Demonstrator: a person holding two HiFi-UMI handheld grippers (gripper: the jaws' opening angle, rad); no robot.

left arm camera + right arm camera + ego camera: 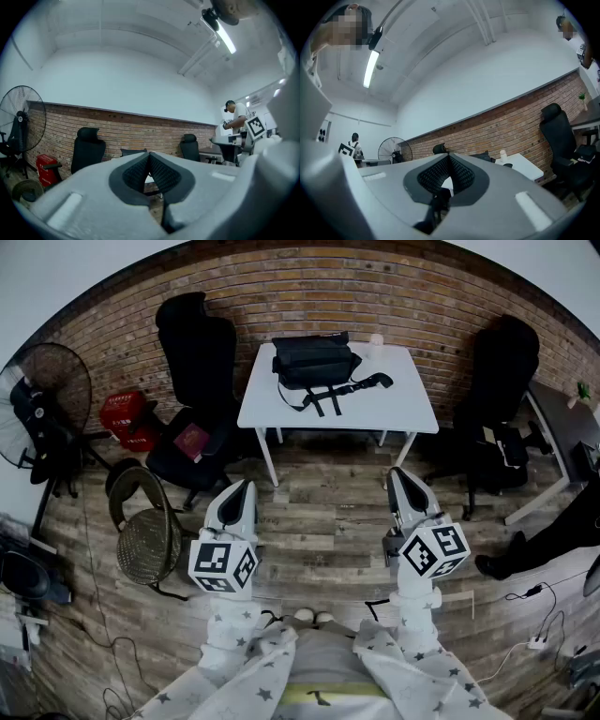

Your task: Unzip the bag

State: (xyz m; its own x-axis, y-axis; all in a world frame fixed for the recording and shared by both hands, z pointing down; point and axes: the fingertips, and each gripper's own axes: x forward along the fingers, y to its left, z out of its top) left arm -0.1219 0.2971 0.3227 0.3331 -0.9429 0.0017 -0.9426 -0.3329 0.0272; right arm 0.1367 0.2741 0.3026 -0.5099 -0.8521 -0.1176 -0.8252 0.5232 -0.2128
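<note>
a brick wall (375, 287) closes the far side of the room, and a wooden floor (319, 521) runs from it toward the person. against the wall stands a white table (398, 411), with one black office chair (197, 352) at its left and a second black chair (506, 362) at its right. a standing fan (56, 381) is at the far left, near a red container (127, 418).

the bag (314, 362) is black and lies on the far half of the table, on the side toward the wall. its straps (328, 397) are spread over the table top toward the person. the bag is well apart from both grippers.

the left gripper (244, 484) is held over the floor in front of the person and points toward the table. in the left gripper view its jaws are pressed together, with nothing between them. the right gripper (399, 472) is held beside it, at a similar level, and its jaws are also fully together and empty.

a small white bottle (376, 339) stands on the table just right of the bag.
</note>
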